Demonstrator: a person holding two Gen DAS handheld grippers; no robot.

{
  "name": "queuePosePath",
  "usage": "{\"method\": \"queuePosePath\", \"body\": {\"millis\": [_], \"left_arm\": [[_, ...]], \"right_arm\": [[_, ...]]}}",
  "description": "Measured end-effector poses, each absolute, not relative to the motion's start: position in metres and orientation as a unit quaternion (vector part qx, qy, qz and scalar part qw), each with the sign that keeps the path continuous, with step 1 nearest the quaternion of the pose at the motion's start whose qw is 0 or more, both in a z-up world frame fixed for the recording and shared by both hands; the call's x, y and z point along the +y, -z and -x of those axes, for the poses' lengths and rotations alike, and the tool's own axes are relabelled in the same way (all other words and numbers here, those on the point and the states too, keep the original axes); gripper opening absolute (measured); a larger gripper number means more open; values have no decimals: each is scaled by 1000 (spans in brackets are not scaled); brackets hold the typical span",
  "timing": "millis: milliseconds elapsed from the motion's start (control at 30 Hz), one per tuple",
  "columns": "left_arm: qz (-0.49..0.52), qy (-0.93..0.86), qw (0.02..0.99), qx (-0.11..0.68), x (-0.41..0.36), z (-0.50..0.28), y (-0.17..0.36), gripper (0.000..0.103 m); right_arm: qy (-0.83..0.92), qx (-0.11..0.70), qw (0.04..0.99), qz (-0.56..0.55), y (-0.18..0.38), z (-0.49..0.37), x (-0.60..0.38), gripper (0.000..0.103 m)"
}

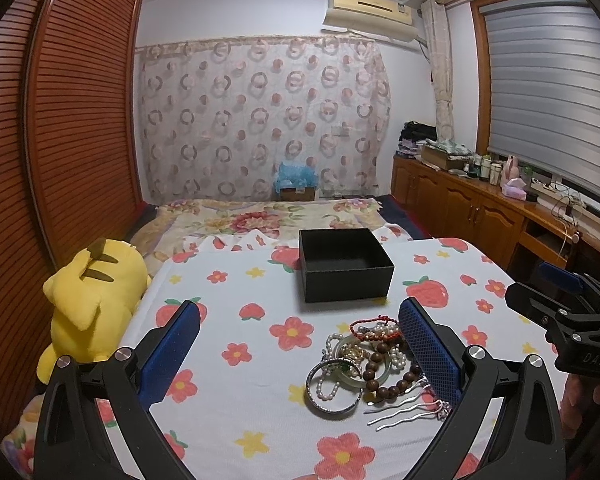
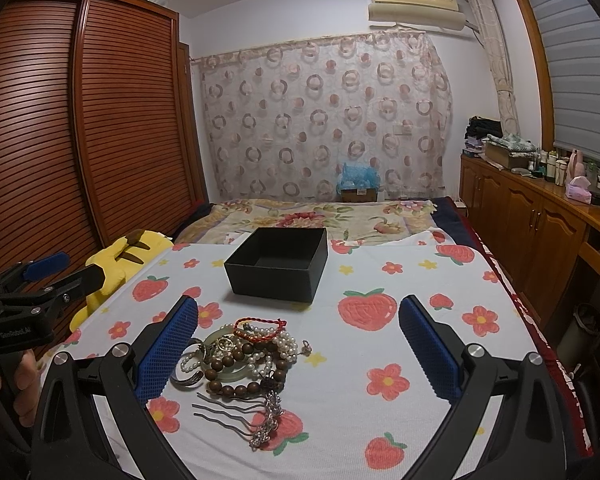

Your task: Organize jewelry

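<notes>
Home bedroom: bed (image 1: 260, 216), louvred wardrobe (image 1: 72, 120), curtain (image 1: 260, 120).

- Left wrist view: sits low over the near end of the bed, looking forward along its own blue-padded fingers (image 1: 176, 354) toward the curtained far wall (image 1: 260, 120). The jewelry pile (image 1: 370, 364) lies close, right of centre; the black box (image 1: 344, 264) stands just beyond it.
- Right wrist view: same low height and same heading, set further right. Here the jewelry pile (image 2: 240, 360) falls left of centre, beside the left finger (image 2: 168, 352).
- Shared field: strawberry-print cloth (image 1: 240, 412), box, pile, wardrobe, curtain, air conditioner, side cabinets.
- Each view catches the other gripper at its edge: right gripper (image 1: 568, 320), left gripper (image 2: 28, 292).
</notes>
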State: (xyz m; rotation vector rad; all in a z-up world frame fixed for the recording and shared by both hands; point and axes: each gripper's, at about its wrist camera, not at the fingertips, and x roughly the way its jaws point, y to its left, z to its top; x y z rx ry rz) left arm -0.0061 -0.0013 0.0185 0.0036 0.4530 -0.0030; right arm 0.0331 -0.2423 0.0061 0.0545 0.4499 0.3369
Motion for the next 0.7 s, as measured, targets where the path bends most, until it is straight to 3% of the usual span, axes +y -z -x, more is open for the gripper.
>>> {"method": "queuePosePath", "body": {"millis": [700], "left_arm": [[2,12,961,277,-10,-15,3,96]], "right_arm": [[-186,246,951,-18,14,-38,-234,101]]}}
